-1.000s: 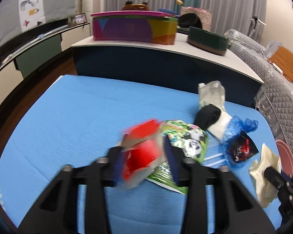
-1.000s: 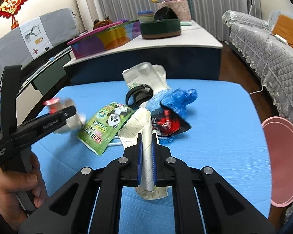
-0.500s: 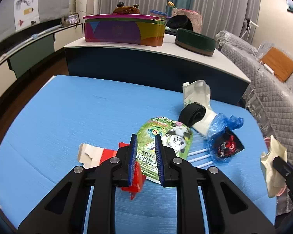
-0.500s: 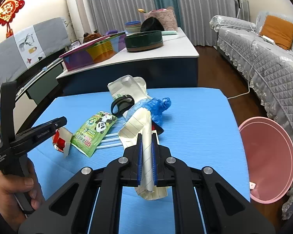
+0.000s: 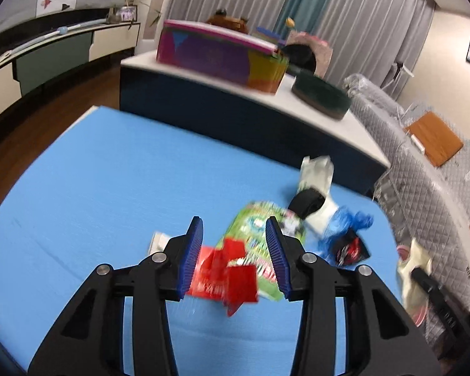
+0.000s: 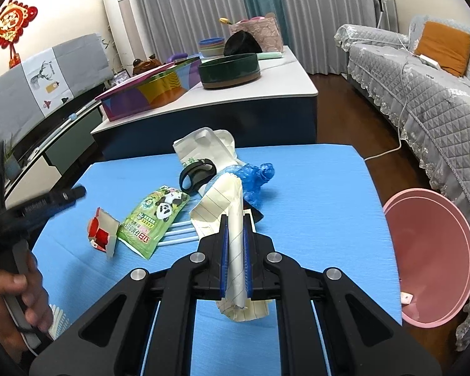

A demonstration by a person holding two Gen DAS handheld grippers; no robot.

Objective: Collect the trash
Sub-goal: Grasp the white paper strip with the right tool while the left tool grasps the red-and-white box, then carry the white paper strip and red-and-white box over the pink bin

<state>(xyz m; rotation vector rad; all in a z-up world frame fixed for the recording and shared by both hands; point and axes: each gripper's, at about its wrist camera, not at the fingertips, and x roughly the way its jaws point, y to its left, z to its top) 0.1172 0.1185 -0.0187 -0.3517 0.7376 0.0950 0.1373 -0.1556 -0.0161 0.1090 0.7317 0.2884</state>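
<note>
My right gripper [image 6: 235,223] is shut on a crumpled lined paper wad [image 6: 232,206], held above the blue table [image 6: 313,188]. My left gripper [image 5: 233,228] has its jaws opening, and nothing is pressed between the pads. A torn red carton [image 5: 225,269] lies on the table below that gap. In the right wrist view the red carton [image 6: 101,233] lies apart from the left gripper [image 6: 69,195]. A green panda packet [image 6: 155,216], white sticks [image 6: 178,235], a blue plastic bag [image 6: 255,175] and a white bag [image 6: 206,147] lie in a heap.
A pink bin [image 6: 429,257] stands on the floor off the table's right edge. A black ring [image 6: 195,174] rests on the white bag. Behind the table is a low counter [image 6: 279,87] with boxes and bowls. A grey sofa [image 6: 423,78] runs along the right.
The left gripper held the red carton a second ago; the carton now lies on the table. Its jaws narrowed, then spread again. The right gripper still holds the paper.
</note>
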